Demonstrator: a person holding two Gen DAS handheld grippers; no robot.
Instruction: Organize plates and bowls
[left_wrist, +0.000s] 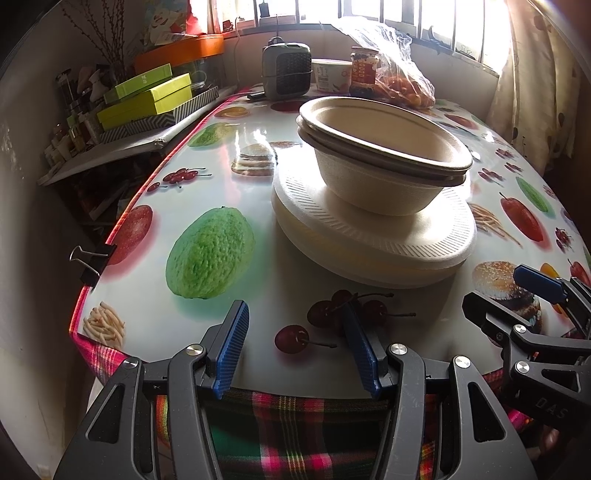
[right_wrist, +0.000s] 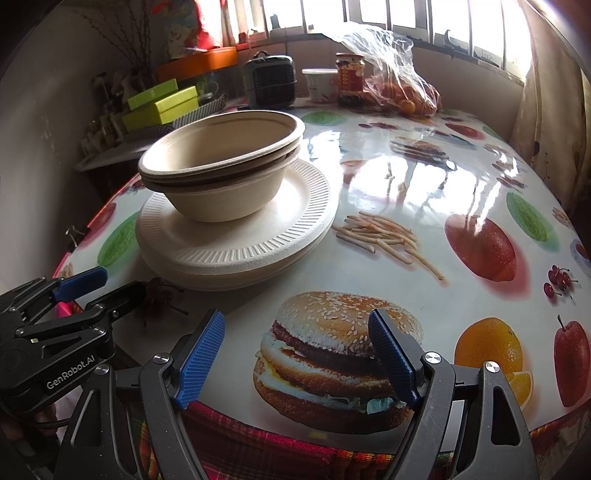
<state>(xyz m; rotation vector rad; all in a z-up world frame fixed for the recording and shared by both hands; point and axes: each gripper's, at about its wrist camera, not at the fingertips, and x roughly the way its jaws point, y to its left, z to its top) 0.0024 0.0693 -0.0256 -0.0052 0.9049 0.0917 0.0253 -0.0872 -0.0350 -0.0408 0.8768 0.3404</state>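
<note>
I logged the nested bowls (left_wrist: 384, 147) sitting on the stacked plates (left_wrist: 373, 236) at frame centre on the tabletop (left_wrist: 258, 288), with my left claw (left_wrist: 295, 350) and right claw (right_wrist: 299, 354) both open, empty, low in frame, apart from the stack.

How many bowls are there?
2 bowls, nested one inside the other on the stack of plates. Two rims show; a third inside may be hidden.

Left tongs (left_wrist: 293, 338) agape, empty, angled downward; right tongs (right_wrist: 297, 354) wider apart, empty, likewise angled.
</note>
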